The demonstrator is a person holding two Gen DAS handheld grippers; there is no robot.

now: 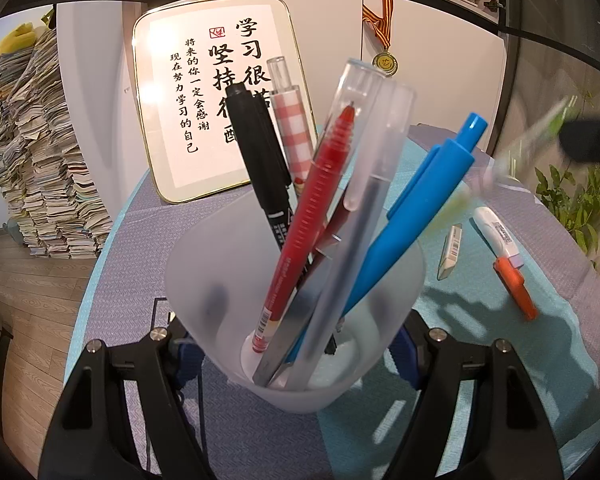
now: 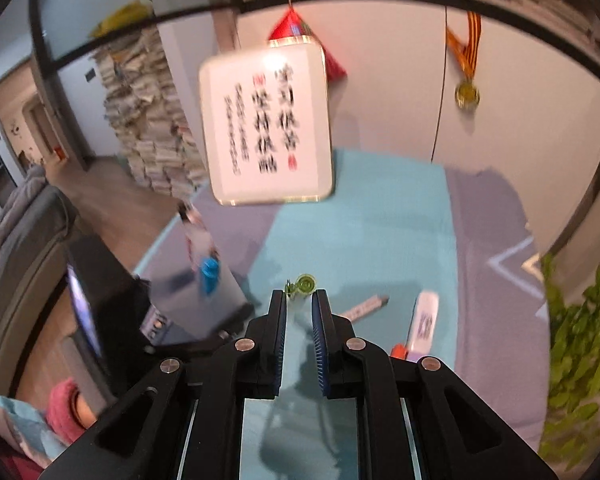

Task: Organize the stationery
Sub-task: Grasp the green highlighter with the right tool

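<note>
Frosted plastic pen cup (image 1: pixel 300 320) stands clamped in the downward-tilted left tool (image 1: pixel 296 364), while right of the cup the right tool (image 2: pixel 299 300), raised off the surface (image 2: pixel 360 232), pinches a green-topped pen (image 2: pixel 305 285).

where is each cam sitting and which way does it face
Left wrist: on the left gripper, looking down along fingers clamping the pen cup; black fingers show.
Right wrist: on the right gripper, looking down at the table; fingers pinch a green pen.
Shared: framed sign, medal, white marker.
</note>
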